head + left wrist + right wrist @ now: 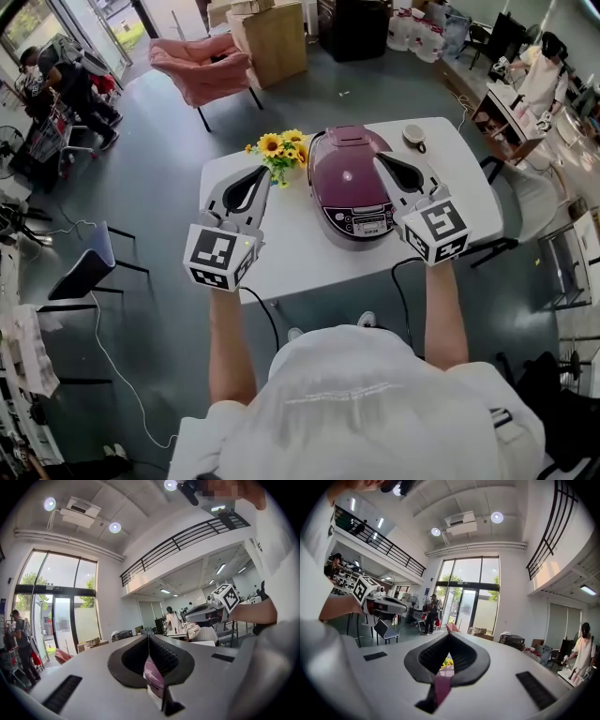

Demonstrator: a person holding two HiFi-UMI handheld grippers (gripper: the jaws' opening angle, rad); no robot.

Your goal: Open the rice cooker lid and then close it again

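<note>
A purple rice cooker [352, 192] with its lid down stands in the middle of the white table [291, 248], control panel facing me. My left gripper [261, 174] hovers just left of the cooker, jaws shut on nothing. My right gripper [382, 160] hovers at the cooker's right rear edge, also shut and empty. In the left gripper view the closed jaws [149, 637] point level, a sliver of the purple cooker [153, 674] shows below them, and the right gripper [212, 611] is across. The right gripper view has closed jaws [450, 635] with the left gripper [385, 604] opposite.
A bunch of sunflowers [281, 150] stands on the table left of the cooker, close to my left gripper. A small round object [413, 136] lies at the table's far right. A black cord [398, 281] hangs off the front edge. A pink armchair [202, 66] and chairs stand around.
</note>
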